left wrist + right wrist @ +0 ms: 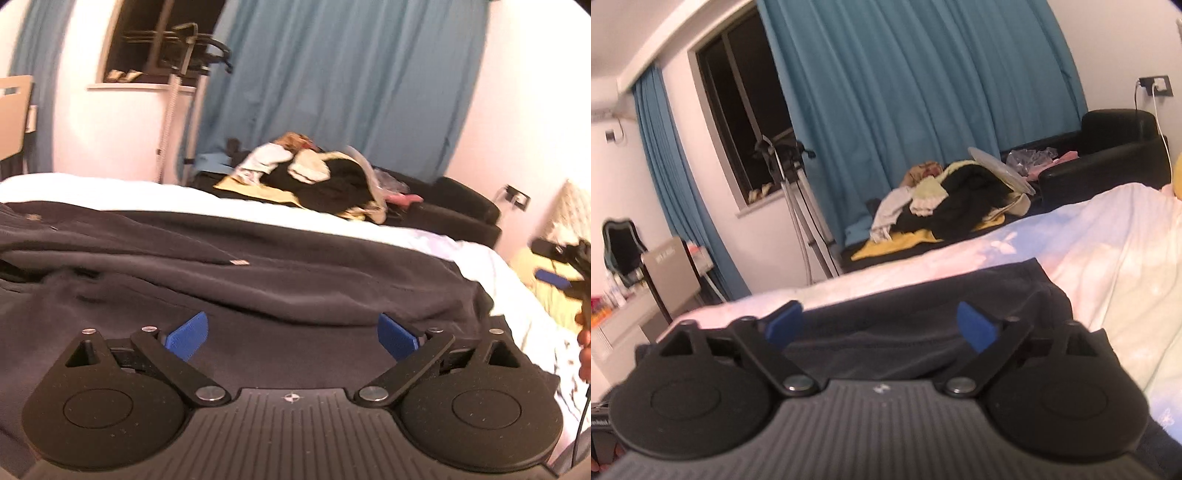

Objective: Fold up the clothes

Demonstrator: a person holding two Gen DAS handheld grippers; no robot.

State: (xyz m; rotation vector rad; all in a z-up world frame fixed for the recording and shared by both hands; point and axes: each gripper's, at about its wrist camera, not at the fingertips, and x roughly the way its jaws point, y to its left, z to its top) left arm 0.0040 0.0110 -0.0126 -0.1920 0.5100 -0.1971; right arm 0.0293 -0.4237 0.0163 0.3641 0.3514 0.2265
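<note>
Dark fleece garment (258,280) lies crosswise at 12 o'clock under the left gripper (293,338); right gripper (879,325) nears its hem. Both wide open, empty.

Blue curtain (923,92) hangs behind a black sofa (1108,155); tripod (801,206) stands left of it, below the window (746,103)

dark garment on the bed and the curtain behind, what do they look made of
Dark garment: seems a soft matte fleece or brushed knit, with fuzzy surface and thick rounded folds. Blue curtain: looks like thin woven cloth with a slight sheen, hanging in long narrow pleats.
</note>
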